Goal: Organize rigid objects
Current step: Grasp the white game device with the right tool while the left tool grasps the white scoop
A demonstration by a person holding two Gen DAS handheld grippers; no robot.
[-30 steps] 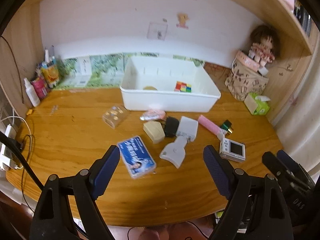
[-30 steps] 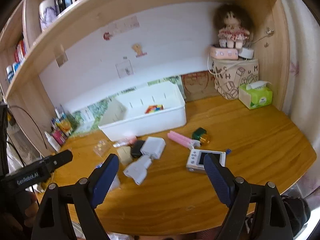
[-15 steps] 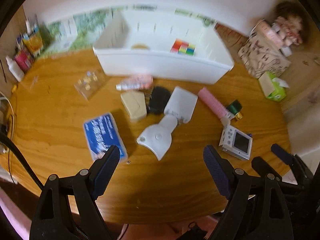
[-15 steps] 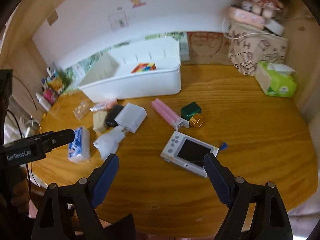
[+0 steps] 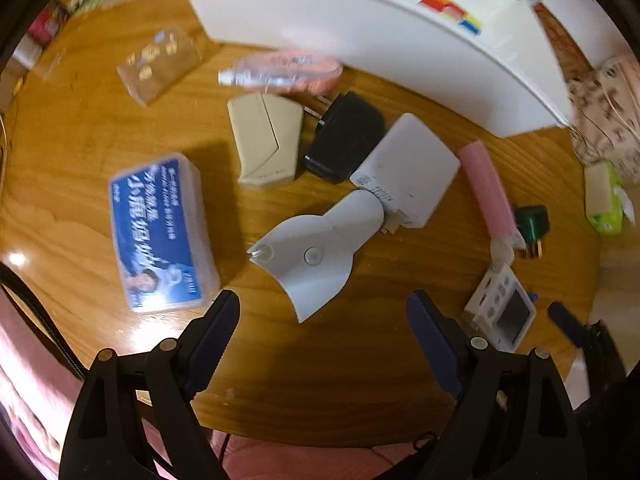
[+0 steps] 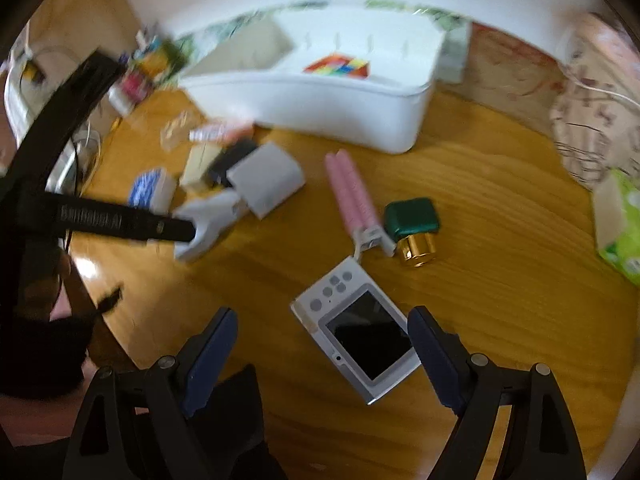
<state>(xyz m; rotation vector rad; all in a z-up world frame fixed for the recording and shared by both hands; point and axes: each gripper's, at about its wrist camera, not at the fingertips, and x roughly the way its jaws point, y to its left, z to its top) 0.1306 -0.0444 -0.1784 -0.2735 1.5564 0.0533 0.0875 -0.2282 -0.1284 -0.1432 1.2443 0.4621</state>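
Loose items lie on a wooden desk [image 5: 80,128] in front of a white bin [image 5: 400,52] that holds a colourful cube [image 6: 338,67]. My left gripper [image 5: 322,316] is open, empty, pointing down just above the white fan-shaped device [image 5: 310,256]; a blue card box [image 5: 158,232] lies to its left. A beige case [image 5: 266,140], black plug adapter [image 5: 344,136] and white charger [image 5: 408,168] sit behind. My right gripper [image 6: 320,332] is open over the small white camera [image 6: 358,328], whose body lies between the fingers. A pink roll [image 6: 352,196] and green bottle [image 6: 412,220] lie beyond.
A clear plastic box [image 5: 160,64] and a pink tube [image 5: 280,72] lie near the bin's front. A green tissue pack [image 6: 618,224] and patterned bag [image 6: 592,120] stand at the right. The left gripper's black body [image 6: 120,220] crosses the right wrist view's left side.
Both grippers have sunk toward the desk and tilted down. The left has closed in on the white fan-shaped device, the right on the white camera. Jaws stay equally wide.
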